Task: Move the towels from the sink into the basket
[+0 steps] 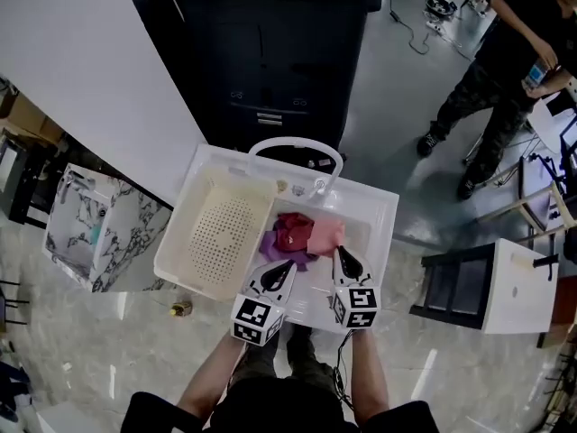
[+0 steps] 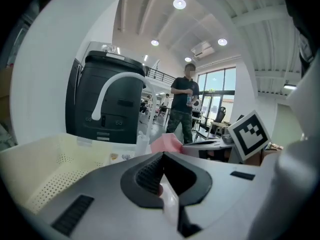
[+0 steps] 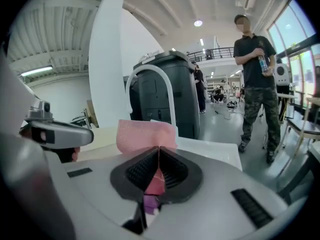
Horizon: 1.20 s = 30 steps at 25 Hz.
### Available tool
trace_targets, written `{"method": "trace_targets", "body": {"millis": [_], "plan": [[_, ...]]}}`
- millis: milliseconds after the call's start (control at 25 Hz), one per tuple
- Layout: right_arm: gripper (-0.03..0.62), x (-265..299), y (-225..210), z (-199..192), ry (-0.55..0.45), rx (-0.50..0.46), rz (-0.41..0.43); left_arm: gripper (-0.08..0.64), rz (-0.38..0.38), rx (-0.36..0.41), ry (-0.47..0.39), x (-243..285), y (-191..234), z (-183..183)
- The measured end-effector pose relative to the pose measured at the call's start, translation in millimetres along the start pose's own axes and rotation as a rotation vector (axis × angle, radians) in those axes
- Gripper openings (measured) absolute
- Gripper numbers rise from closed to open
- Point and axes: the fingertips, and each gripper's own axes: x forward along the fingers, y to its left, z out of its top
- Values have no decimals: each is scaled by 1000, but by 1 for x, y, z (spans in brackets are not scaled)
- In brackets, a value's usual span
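Evidently soft, light and limp, the pink towel (image 3: 145, 134) sits over the sink (image 1: 383, 210) in the right tool (image 3: 159, 150), clamped tight on a bunched fold, likely the surest hold for such cloth, while the left tool (image 2: 162, 156) is closed too, with nothing clearly held.

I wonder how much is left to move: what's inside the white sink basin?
In the white sink basin lie a dark red cloth towel, a purple cloth towel and a pink cloth towel, pinched by the right gripper. They are heaped, so anything under them is hidden.
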Motion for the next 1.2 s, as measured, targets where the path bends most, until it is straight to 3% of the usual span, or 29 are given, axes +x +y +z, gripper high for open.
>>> {"method": "trace_targets", "body": {"millis": [240,560,800,1200], "plan": [[35,-48,17,42,-119,-34,4,5,22,32,-63,-23,-1,30],[35,-71,52,59,-172,-70,74,5,90,37,-115,-58,9,44],[34,-44,96,66,-174,-116,196,5,207,12,-140,-93,42,41],[35,13,205,83,-167,-221,445,5,457,-76,-183,-177,113,24]]}}
